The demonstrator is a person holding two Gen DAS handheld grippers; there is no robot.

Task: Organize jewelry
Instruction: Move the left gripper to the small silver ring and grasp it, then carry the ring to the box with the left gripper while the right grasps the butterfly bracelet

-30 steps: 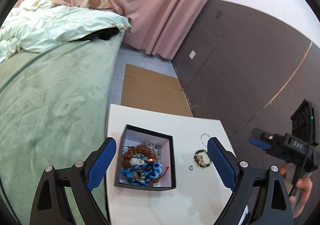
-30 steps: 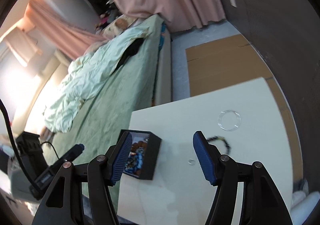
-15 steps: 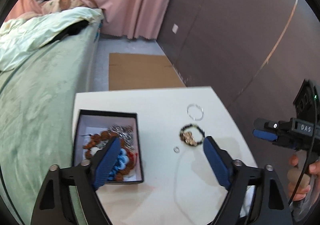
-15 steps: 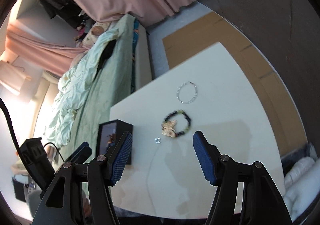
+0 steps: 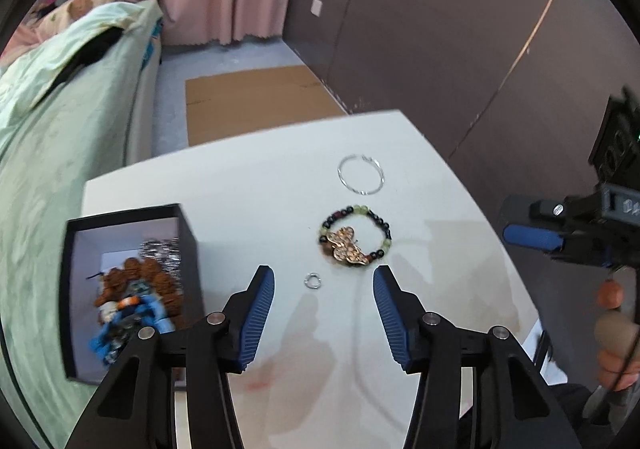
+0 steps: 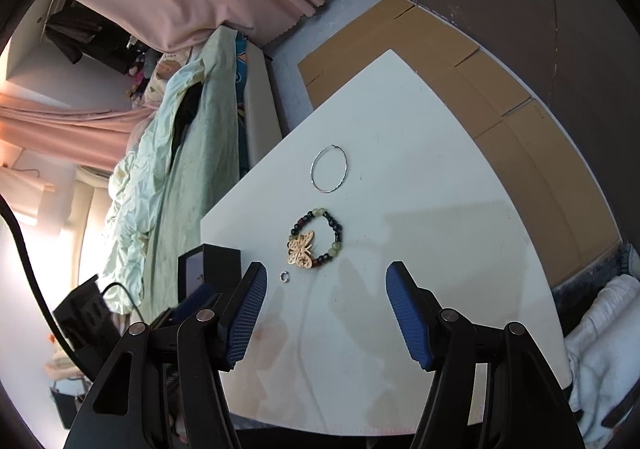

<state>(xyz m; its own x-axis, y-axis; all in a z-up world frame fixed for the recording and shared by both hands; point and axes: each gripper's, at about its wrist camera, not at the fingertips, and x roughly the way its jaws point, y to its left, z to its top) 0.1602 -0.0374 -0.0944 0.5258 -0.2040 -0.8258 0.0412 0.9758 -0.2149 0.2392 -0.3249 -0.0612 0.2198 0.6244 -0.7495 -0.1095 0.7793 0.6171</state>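
On the white table (image 5: 248, 201) lie a small silver ring (image 5: 312, 281), a beaded bracelet with a gold butterfly charm (image 5: 352, 239) and a thin silver hoop (image 5: 361, 180). A black box (image 5: 188, 233) at the left holds brown, blue and silver jewelry. My left gripper (image 5: 323, 295) hovers over the table with the small ring just ahead of its fingertips; its jaws are closing with nothing between them. My right gripper (image 6: 326, 291) stands open and empty, with the ring (image 6: 285, 276), the bracelet (image 6: 316, 239) and the hoop (image 6: 329, 168) ahead of it.
A bed with green bedding (image 5: 48, 153) runs along the table's left side. Flat cardboard (image 5: 256, 101) lies on the floor beyond the table. A dark wall (image 5: 460, 49) is to the right. A hand (image 5: 614, 341) holds the right gripper's body at the left wrist view's right edge.
Both grippers have come down and nearer to the loose jewelry. The left gripper moved right, away from the box, and its jaws have narrowed. The right gripper's jaws kept their width.
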